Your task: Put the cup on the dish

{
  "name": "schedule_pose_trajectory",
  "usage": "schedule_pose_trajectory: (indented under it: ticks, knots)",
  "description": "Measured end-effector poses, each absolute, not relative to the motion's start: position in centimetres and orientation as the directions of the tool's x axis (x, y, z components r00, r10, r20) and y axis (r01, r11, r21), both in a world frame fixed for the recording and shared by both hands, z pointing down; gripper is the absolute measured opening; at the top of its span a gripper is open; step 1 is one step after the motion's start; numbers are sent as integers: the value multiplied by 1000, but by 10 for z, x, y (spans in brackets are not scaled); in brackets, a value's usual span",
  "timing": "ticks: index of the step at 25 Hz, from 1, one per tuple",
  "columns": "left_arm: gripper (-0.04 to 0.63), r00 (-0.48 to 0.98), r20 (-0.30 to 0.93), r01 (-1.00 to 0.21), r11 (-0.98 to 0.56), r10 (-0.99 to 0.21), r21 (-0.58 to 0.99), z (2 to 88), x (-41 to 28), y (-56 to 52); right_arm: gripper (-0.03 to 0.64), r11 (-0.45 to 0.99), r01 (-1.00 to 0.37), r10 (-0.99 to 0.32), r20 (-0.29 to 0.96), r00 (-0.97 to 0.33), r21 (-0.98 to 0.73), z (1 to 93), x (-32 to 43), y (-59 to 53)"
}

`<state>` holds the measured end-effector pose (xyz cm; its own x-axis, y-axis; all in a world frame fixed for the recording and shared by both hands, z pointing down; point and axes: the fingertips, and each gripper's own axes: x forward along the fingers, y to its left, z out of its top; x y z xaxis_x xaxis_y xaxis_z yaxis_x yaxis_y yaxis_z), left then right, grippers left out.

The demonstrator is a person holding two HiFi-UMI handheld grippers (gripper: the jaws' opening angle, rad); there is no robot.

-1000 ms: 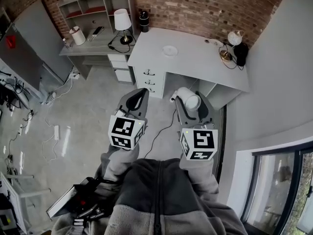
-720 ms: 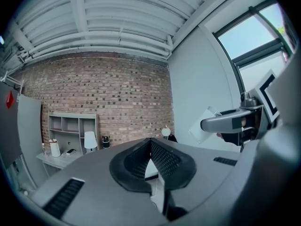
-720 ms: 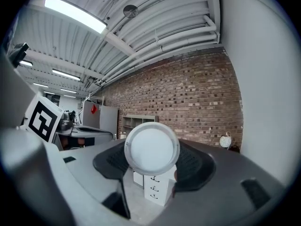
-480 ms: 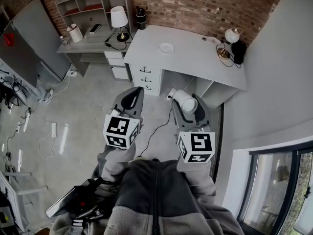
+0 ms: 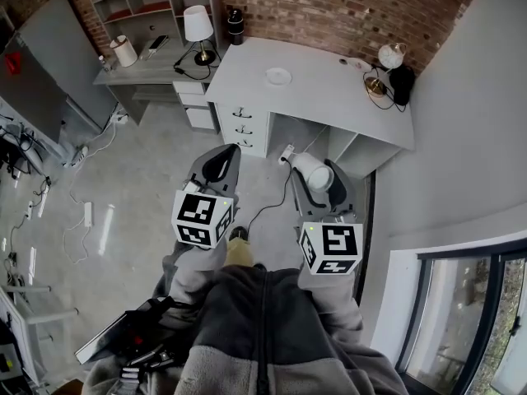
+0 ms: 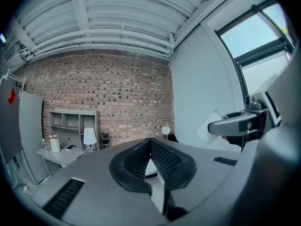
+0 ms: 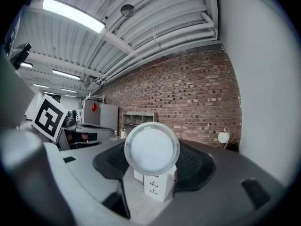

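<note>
The right tongs (image 7: pixel 153 160) stand wide, clamped on the white cup (image 7: pixel 151 148), which hangs above the floor, well short of the tabletop (image 5: pixel 338 105). The left tongs (image 6: pixel 150 145) are closed together on nothing. The cup lies on its side, long axis roughly level along the tongs, one round end facing back at them. This looks like the carry step; next, reach the dish (image 5: pixel 278 76), tip the cup upright, and set it down centred.

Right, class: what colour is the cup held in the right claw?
White. The cup shows best in the right gripper view.
</note>
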<state>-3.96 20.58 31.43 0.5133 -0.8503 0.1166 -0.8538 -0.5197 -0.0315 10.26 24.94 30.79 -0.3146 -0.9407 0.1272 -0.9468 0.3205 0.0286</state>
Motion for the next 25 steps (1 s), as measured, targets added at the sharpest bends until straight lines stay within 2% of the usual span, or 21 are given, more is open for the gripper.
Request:
schedule_pose_trajectory:
  ticks: [16, 25]
  knots:
    - [6, 529, 70, -847, -532, -846, -24, 308, -40, 95, 264, 291, -954, -953, 108, -283, 70, 303, 111, 148]
    - [6, 530, 110, -845, -535, -841, -16, 314, -42, 15, 264, 287, -956, -951, 136, -278, 53, 307, 112, 67]
